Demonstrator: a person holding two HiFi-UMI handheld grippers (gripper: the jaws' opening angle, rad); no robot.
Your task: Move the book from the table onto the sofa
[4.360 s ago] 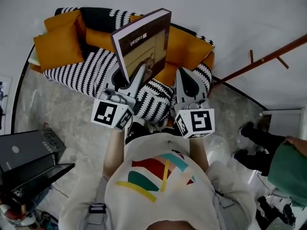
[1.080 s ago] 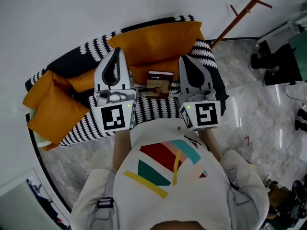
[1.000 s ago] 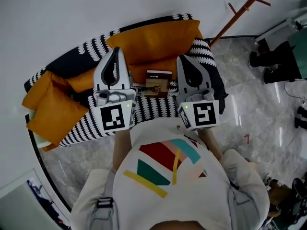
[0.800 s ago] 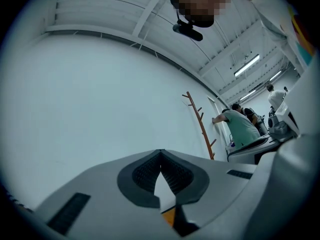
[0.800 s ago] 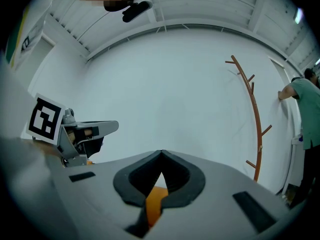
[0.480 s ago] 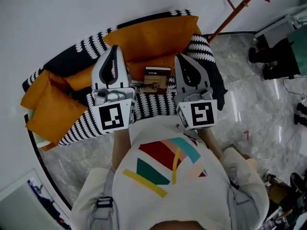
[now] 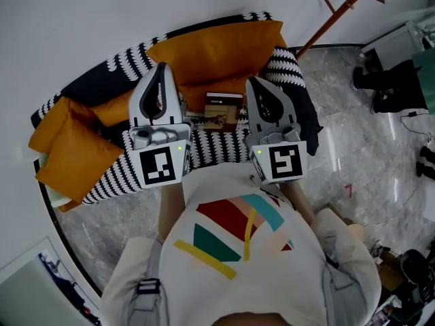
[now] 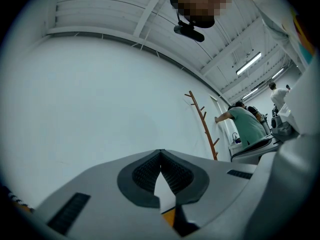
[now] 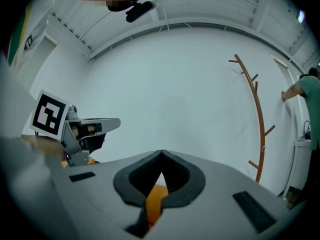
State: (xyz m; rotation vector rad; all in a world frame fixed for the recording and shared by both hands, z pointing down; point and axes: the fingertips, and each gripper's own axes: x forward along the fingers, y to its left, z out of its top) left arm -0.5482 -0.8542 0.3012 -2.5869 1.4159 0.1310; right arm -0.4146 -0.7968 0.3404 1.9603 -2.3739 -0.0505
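Observation:
The book (image 7: 223,109), dark-topped with a tan cover picture, lies flat on the sofa (image 7: 224,147), on the striped seat just in front of the big orange cushion (image 7: 217,49). My left gripper (image 7: 161,68) hovers to the book's left and my right gripper (image 7: 252,81) to its right, neither touching it. Both are shut with nothing between the pads. In the left gripper view the jaws (image 8: 160,152) meet against the white wall. The right gripper view shows the same tip-to-tip closure (image 9: 161,154), with orange cushion showing below.
Orange cushions (image 7: 64,151) lie on the sofa's left end. A wooden coat rack (image 7: 333,13) leans at the right by the white wall. A person in green (image 7: 423,65) stands on the marble floor at far right. The sofa's right arm (image 7: 299,107) is dark.
Several seconds ago the book stood upright in my left gripper above the sofa; now it lies on the seat, let go. Over the last second both grippers have barely moved.

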